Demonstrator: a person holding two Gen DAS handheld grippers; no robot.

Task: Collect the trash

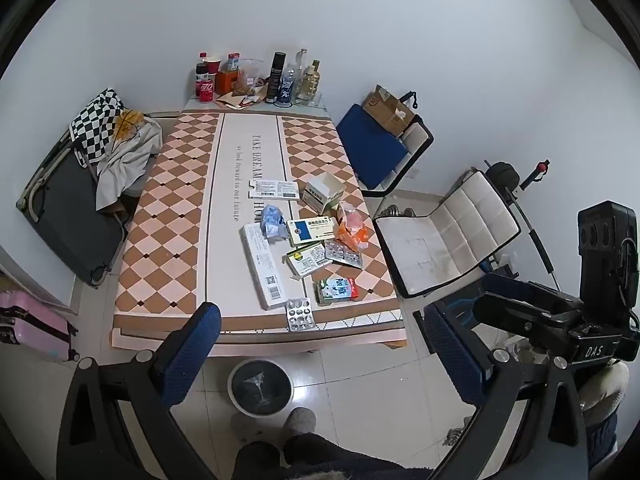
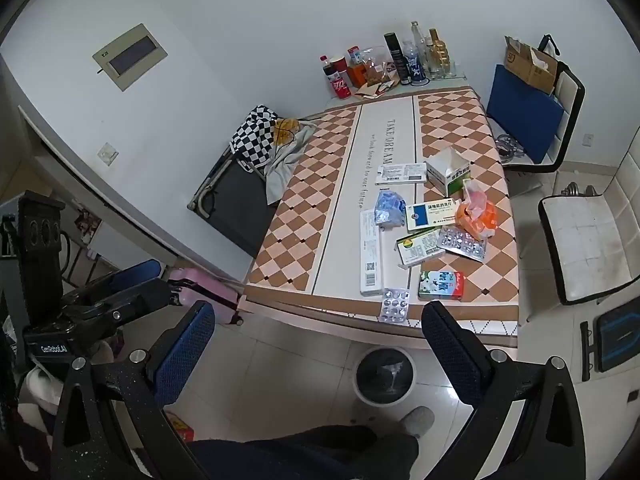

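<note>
Trash lies on the checked table (image 1: 168, 216) (image 2: 304, 216): several medicine boxes (image 1: 312, 230) (image 2: 430, 216), a long white box (image 1: 262, 266) (image 2: 370, 256), blister packs (image 1: 300, 314) (image 2: 394, 305), a small milk carton (image 1: 338, 290) (image 2: 442, 285), an orange wrapper (image 1: 352, 232) (image 2: 476, 216) and a blue crumpled wrapper (image 1: 274, 220) (image 2: 388, 208). A round bin (image 1: 261, 386) (image 2: 385, 374) with a dark liner stands on the floor below the table's near edge. My left gripper (image 1: 320, 356) and right gripper (image 2: 320, 356) are open, empty, held above the floor before the table.
Bottles, a cola can and snacks (image 1: 256, 78) (image 2: 384, 66) stand at the table's far end. Two chairs (image 1: 440, 236) (image 2: 592, 236) are on the right, one holding a cardboard box (image 1: 388, 110). A folded cot with clothes (image 1: 80, 184) and a pink suitcase (image 1: 32, 328) are on the left.
</note>
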